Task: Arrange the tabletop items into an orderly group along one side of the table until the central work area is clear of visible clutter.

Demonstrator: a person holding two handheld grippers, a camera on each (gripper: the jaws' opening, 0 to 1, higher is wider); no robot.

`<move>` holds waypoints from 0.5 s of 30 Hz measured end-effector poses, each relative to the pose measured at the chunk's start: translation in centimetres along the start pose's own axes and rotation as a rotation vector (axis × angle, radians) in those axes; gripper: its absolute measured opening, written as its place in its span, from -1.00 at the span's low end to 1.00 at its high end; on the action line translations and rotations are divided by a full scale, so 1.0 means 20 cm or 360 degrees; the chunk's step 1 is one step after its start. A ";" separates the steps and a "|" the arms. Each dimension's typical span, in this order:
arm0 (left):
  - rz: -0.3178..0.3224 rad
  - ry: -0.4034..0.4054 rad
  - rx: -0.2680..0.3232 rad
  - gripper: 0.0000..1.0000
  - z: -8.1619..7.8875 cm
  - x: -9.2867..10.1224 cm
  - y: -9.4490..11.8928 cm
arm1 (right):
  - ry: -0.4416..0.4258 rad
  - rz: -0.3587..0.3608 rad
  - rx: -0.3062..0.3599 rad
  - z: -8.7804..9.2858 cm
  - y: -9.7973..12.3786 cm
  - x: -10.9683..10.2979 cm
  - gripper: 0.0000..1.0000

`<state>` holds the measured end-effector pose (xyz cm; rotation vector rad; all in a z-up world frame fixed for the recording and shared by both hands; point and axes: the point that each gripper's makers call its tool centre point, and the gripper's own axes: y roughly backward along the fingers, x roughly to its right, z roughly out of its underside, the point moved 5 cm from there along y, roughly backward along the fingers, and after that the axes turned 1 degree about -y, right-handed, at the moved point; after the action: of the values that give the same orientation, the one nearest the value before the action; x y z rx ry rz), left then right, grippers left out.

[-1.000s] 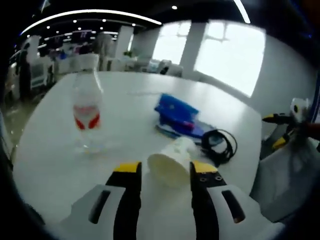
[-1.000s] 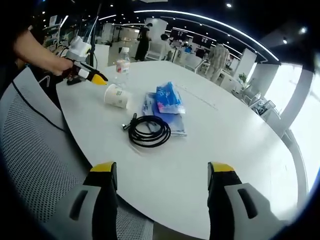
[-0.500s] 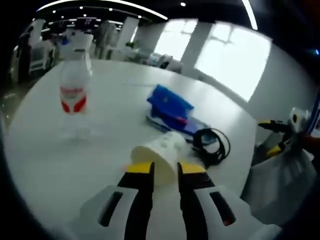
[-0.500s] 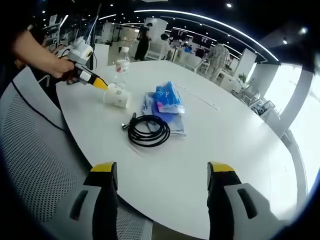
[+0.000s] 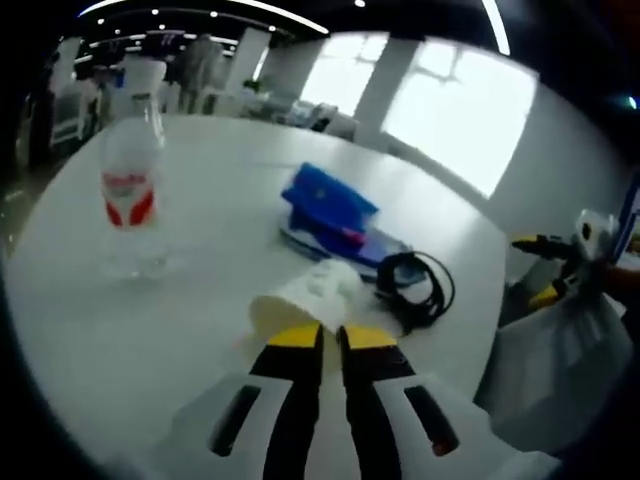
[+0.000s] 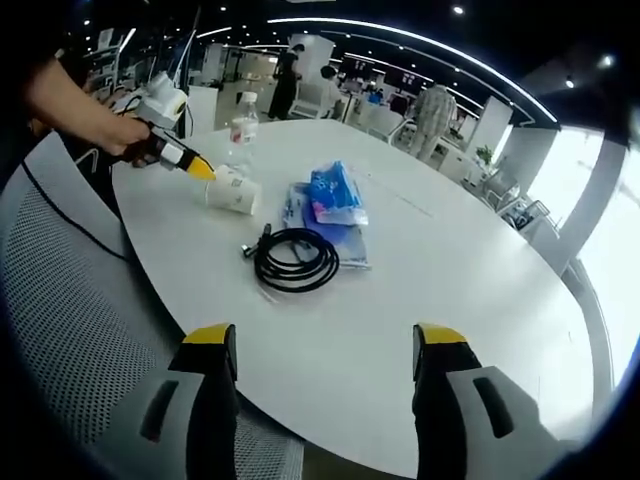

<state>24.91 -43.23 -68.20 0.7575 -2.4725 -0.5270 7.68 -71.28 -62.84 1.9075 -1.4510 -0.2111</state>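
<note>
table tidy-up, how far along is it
Barely started. Nothing is grouped yet: the water bottle, blue packet and black cable sit spread over the middle of the table. In hand: the left gripper has its jaws nearly together on the rim of the tipped paper cup. The right gripper hangs open near the table edge, holding nothing. All four items are left to line up along one side.

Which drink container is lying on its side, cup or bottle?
The white paper cup, tipped over with its rim pinched in the left gripper jaws. The clear water bottle stands upright, apart from it.
</note>
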 end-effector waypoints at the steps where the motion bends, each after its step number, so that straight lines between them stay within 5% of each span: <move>1: 0.0002 -0.0015 0.0005 -0.95 -0.01 0.00 0.00 | -0.0003 -0.0001 0.0001 0.00 0.00 0.00 0.42; 11: 0.0040 -0.0120 0.0005 -1.00 -0.06 0.02 0.01 | 0.0004 -0.0003 -0.0007 0.01 0.00 0.00 0.42; 15: 0.0062 -0.0259 -0.0030 -1.00 -0.09 0.04 0.02 | 0.0003 -0.0002 -0.0008 0.01 0.00 0.00 0.42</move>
<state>25.19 -43.75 -66.38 0.6814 -2.6221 -0.6188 7.63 -71.29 -62.94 1.9041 -1.4466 -0.2130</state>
